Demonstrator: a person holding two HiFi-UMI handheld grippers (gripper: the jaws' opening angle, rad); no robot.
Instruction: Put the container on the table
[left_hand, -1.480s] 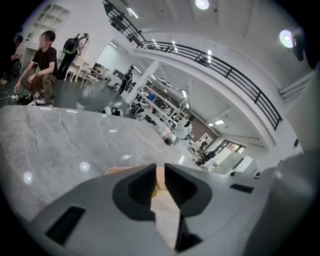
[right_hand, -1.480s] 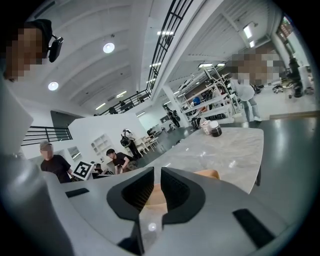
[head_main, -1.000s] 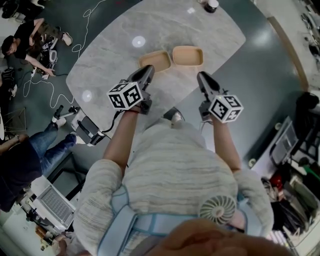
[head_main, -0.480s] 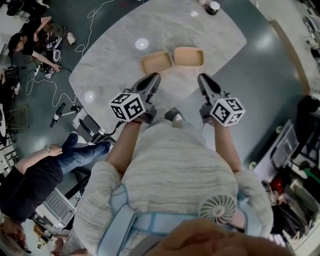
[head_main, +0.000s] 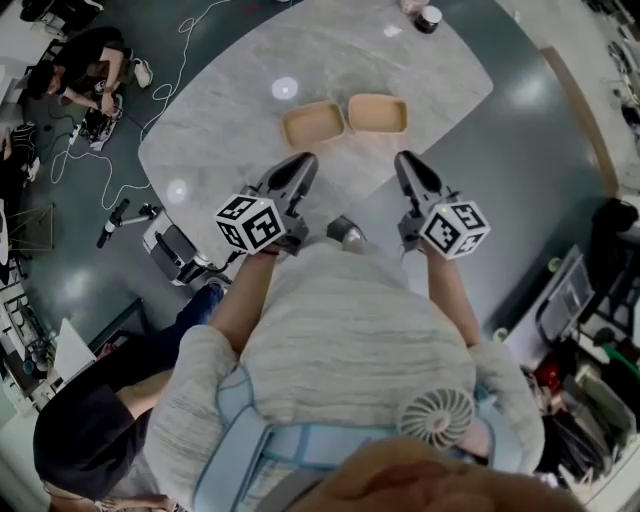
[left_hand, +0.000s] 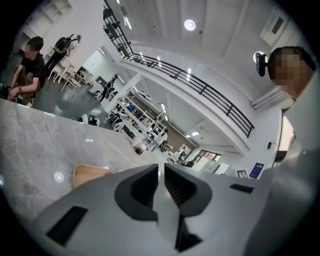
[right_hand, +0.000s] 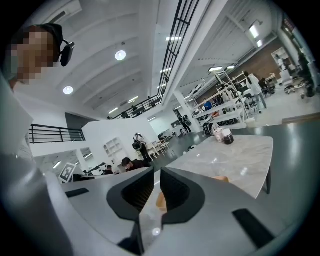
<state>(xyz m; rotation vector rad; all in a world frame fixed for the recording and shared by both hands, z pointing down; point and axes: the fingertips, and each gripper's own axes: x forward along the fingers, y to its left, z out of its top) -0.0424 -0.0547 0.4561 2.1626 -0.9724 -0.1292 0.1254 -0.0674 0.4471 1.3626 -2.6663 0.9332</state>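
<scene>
Two shallow tan containers lie side by side on the marble table (head_main: 230, 90), the left container (head_main: 313, 123) and the right container (head_main: 377, 113). My left gripper (head_main: 303, 160) hovers over the table's near edge, short of the left container, shut and empty. My right gripper (head_main: 403, 160) is held just off the table's near edge, below the right container, also shut with nothing in it. In the left gripper view the jaws (left_hand: 161, 170) stand together, with a tan container (left_hand: 90, 175) low at the left. The right gripper view shows tan container (right_hand: 220, 178) beyond the closed jaws (right_hand: 156, 175).
A dark-lidded jar (head_main: 425, 17) stands at the table's far edge. The floor at the left carries cables (head_main: 110, 165) and equipment, with a person crouching (head_main: 85, 55) at top left and another person (head_main: 90, 430) close by at bottom left. Shelving crowds the right side.
Both grippers have drawn back slightly toward my body; the containers have not moved. The person at bottom left has walked closer under the view.
</scene>
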